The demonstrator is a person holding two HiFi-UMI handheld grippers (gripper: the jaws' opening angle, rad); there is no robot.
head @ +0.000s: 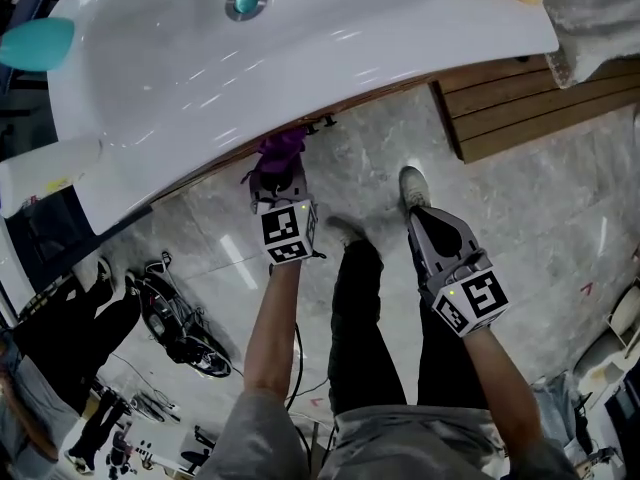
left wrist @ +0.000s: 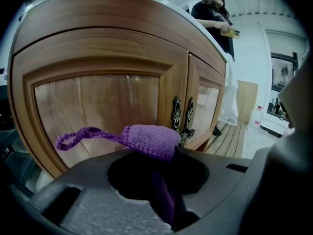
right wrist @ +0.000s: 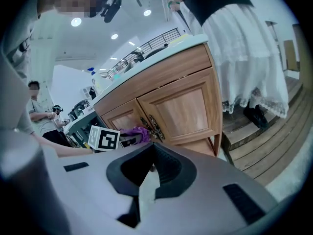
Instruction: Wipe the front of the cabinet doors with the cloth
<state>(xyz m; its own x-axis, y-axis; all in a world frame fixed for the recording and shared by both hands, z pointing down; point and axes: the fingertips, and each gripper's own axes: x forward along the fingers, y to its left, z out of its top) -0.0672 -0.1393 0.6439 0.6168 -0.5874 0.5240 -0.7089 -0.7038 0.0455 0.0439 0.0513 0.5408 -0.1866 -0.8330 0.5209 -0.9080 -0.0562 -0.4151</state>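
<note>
- Our left tongs [left wrist: 168, 156] are clenched on the purple crocheted cloth [left wrist: 149, 140]. Its bulk bulges out over their tips, and its thin loop [left wrist: 73, 138] trails off to their left.
- Straight ahead of the left tongs we see the wooden cabinet doors [left wrist: 98, 102]. The cloth sits before the lower part of the left-hand door, but we cannot tell whether it touches the panel.
- Two dark ornate handles [left wrist: 182, 115] sit where the doors meet, just right of the cloth and beyond it.
- Our right tongs [right wrist: 151, 148] are pressed together with nothing between them. They are held back from the cabinet, well to the right of the left tongs.
- Ahead and to the left of the right tongs we see the marker cube [right wrist: 103, 138] of the left tongs, with the cloth just past it near the handles.
- Above the left tongs, the white counter [head: 300, 68] with its basin and drain [head: 246, 1] overhangs the cabinet. The cloth lies just under its front edge.
- Below both tongs is a marbled floor [head: 560, 228], and a light shoe [head: 412, 183] shows just past the tips of the right tongs.
- Beyond the right tongs and to their right lies a slatted wooden step [head: 530, 98], where a person in a white skirt [right wrist: 244, 48] stands beside the cabinet.
</note>
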